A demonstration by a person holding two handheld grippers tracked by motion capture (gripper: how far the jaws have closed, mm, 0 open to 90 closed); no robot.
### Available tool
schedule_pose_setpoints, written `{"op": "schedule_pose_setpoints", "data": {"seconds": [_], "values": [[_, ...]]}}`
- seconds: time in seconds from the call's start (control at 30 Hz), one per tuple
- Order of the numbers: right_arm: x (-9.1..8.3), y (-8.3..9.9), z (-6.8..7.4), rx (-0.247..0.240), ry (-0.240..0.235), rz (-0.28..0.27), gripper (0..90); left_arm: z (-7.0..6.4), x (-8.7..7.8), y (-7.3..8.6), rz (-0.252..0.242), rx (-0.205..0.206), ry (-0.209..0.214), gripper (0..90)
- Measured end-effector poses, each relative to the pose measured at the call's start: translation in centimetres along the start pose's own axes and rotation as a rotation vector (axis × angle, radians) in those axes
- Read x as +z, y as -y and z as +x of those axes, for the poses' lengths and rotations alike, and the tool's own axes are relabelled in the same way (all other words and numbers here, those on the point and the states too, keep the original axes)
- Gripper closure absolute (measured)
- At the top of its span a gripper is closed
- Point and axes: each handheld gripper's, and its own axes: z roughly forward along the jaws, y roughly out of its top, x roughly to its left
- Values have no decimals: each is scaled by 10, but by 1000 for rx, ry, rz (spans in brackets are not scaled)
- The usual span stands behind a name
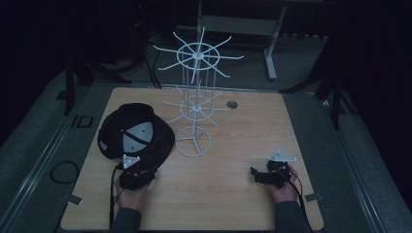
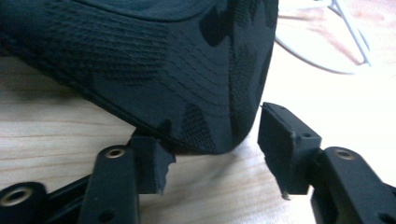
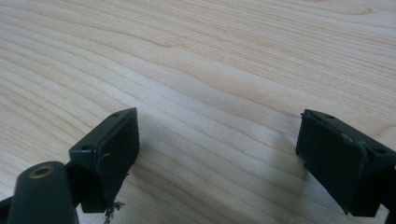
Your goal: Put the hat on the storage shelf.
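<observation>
A black cap (image 1: 138,131) with grey panels lies on the left of the wooden table (image 1: 228,204). Its brim points toward my left gripper (image 1: 145,171). In the left gripper view the brim (image 2: 187,84) reaches down between the open jaws of the left gripper (image 2: 215,154), and its edge rests over the left pad (image 2: 152,163). A white wire rack (image 1: 195,97) with hooked arms stands behind the cap at mid-table. My right gripper (image 1: 256,174) is open near the table's right front, and the right gripper (image 3: 219,158) has bare wood between its jaws.
The rack's round wire base (image 1: 193,141) sits just right of the cap; part of the wire base (image 2: 327,42) is seen past the brim. A small round hole (image 1: 232,104) is in the table behind the rack. A desk frame (image 1: 243,24) stands beyond the table.
</observation>
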Motion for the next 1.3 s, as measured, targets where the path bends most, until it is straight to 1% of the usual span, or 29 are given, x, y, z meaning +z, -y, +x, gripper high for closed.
{"op": "schedule_pose_setpoints", "data": {"seconds": [0.07,0.1,0.2,0.37,0.47,0.53,0.67,0.8,0.87,0.93,0.97,1.07,1.13,1.17,1.3], "values": [[0,0,0,0,0,0,131,1,1,-1,-3,-15,-4,528],[0,0,0,0,1,0,131,1,1,-1,-5,-29,2,545],[0,0,0,0,0,0,131,2,2,-2,-6,-52,24,598],[0,0,0,0,0,0,131,-3,-3,-6,-33,-42,63,695],[0,0,0,0,0,0,131,-6,-5,-11,-41,-31,76,727],[0,0,0,0,0,0,131,-7,-5,-13,-44,-35,82,738],[0,0,0,1,0,0,131,-4,-6,-17,-35,-49,101,770],[0,0,0,2,0,1,131,-4,-8,-21,-32,-32,95,828],[0,0,0,1,0,1,131,-4,-10,-23,-38,-28,92,853],[0,0,0,1,0,1,131,-7,-12,-25,-41,6,76,860],[0,0,0,1,0,1,131,-8,-13,-26,-40,12,75,861],[0,0,0,1,0,1,131,-9,-14,-28,-42,3,74,862],[0,0,0,0,0,1,131,-9,-14,-28,-42,5,70,863],[0,0,0,1,0,1,131,-9,-15,-30,-43,9,61,863],[0,0,0,0,0,1,131,-9,-16,-33,-44,17,58,865]]}}
